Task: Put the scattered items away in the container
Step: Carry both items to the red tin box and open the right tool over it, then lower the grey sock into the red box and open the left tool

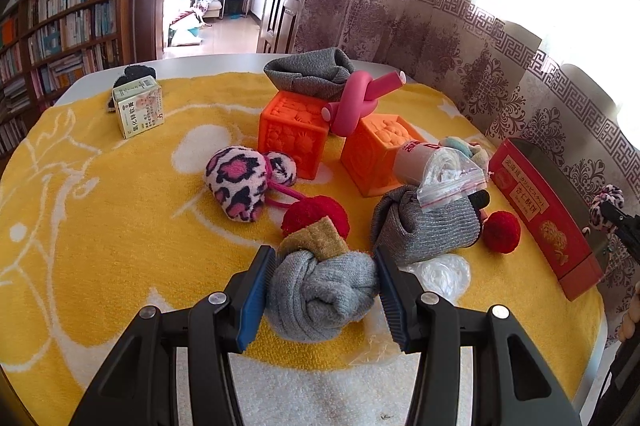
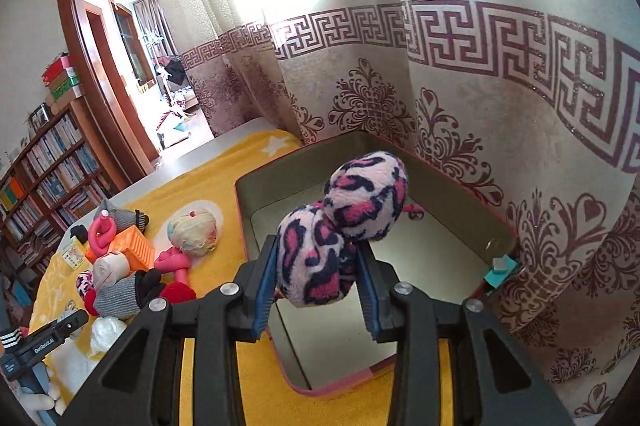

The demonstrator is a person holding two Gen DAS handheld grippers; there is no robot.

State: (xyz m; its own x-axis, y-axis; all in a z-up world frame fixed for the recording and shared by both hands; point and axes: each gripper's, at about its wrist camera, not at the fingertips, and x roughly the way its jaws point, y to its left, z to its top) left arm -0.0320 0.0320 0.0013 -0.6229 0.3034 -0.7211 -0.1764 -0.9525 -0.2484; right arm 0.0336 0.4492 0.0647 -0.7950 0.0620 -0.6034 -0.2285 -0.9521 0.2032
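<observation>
My left gripper point(image 1: 323, 255) is shut on a rolled grey sock point(image 1: 320, 298) that lies on the yellow towel point(image 1: 100, 210); both blue pads press its sides. My right gripper point(image 2: 317, 246) is shut on a pink, white and navy leopard-print pom-pom pair point(image 2: 340, 222) and holds it in the air above the open red box point(image 2: 241, 194), which has a grey inside. The left wrist view shows the box's red side point(image 1: 540, 214) at the towel's right edge, and the right gripper point(image 1: 620, 222) with its pom-pom beyond it. A small pink item point(image 2: 414, 212) lies in the box.
On the towel lie two orange cubes point(image 1: 292, 130), a knotted pink tube point(image 1: 354, 102), grey sock bundles point(image 1: 424, 226), red pom-poms point(image 1: 316, 216), another leopard plush point(image 1: 240, 182), a zip bag point(image 1: 448, 178) and a medicine carton point(image 1: 138, 106). The patterned curtain point(image 2: 460, 114) hangs right behind the box.
</observation>
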